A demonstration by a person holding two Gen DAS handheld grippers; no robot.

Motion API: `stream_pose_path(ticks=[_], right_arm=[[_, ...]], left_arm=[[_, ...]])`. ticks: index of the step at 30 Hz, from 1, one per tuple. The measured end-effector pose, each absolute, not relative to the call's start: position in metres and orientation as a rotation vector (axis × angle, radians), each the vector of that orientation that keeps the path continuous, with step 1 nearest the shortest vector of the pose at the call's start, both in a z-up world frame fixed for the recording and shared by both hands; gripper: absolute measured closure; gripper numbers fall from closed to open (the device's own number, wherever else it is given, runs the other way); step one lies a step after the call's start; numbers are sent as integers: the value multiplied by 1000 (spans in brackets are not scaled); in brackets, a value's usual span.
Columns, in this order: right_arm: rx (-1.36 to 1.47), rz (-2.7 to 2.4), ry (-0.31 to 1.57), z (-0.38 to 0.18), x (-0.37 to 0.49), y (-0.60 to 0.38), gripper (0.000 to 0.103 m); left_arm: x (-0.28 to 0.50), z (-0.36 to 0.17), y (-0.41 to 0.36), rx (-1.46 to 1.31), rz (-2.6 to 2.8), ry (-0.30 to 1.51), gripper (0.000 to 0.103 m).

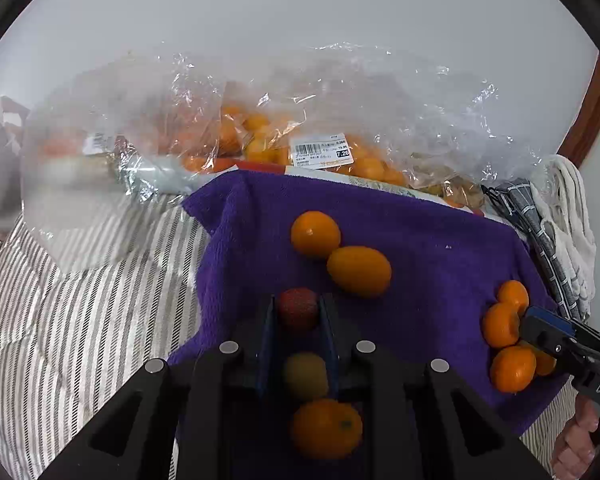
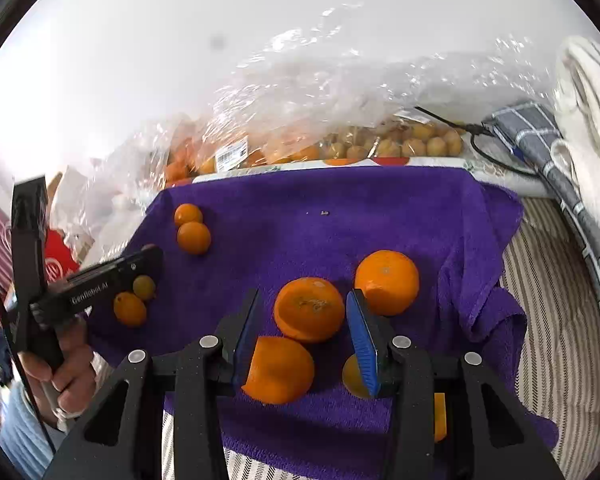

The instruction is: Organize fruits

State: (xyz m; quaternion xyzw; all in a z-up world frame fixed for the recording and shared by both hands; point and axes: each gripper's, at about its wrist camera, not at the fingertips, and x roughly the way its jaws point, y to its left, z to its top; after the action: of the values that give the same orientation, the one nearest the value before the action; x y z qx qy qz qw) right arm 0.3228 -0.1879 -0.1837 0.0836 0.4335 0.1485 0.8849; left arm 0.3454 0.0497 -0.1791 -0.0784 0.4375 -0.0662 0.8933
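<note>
Nearest our left lens lies a round orange citrus fruit [image 1: 326, 428], and just beyond it a small yellowish-green fruit [image 1: 305, 376]; both sit on the fuzzy purple towel [image 1: 440, 232] in the gap under our left tongs [image 1: 300, 300]. Those tongs are clenched on a small rough-skinned red fruit [image 1: 298, 309], which sits pinched between the two tips, low over the towel. Farther out on the towel two oval orange kumquats [image 1: 315, 234] touch each other. At the towel's right side a cluster of orange mandarins [image 1: 513, 368] huddles together, and there our right tongs [image 2: 304, 294] reach in. From the right wrist view, these tongs stand released: their blue pads [image 2: 362, 340] straddle one dimpled orange mandarin [image 2: 309, 310], and a strip of purple shows between it and the pad on the picture's left. Three more mandarins lie close around it, one partly hidden behind a pad. We see a hand [image 2: 68, 368] gripping the black handle of the left tongs at that view's left edge. Beyond the towel, crinkled clear plastic bags [image 1: 380, 112] hold many more small orange fruits, one bag carrying a white barcode label [image 1: 322, 151]. Under the towel spreads a grey-and-white striped cloth [image 1: 80, 300].
</note>
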Motion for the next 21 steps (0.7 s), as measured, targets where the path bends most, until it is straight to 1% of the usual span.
stream_pose_path(ticks=[3,4,6,8,11,14,17,19,21], right_arm=[[109,287,881,-179,318,-179,60],[94,282,872,-177,317,-177,60],[67,273,850,-170,313,-175,60],[46,254,833,-160,307,-174,60],[57,248,821,-140,293,-177,60],[57,231,808,-124,273,-179,56],[34,204,816,-117,253,-181,56],[26,191,829,-114,236,-184,56],[46,174,835,-113,219,-193,56]], left_arm=[[339,-173,52,-171,-130,894,68],[335,-168,53,-184,-134,880,65],[330,-158,54,-186,-122,864,62],[323,-148,54,-185,-116,853,61],[303,-134,56,-200,-127,838,56],[276,-120,56,-185,-133,817,53],[243,-105,58,-189,-144,794,51],[220,-96,61,-203,-152,774,45],[199,-87,61,-203,-142,754,44]])
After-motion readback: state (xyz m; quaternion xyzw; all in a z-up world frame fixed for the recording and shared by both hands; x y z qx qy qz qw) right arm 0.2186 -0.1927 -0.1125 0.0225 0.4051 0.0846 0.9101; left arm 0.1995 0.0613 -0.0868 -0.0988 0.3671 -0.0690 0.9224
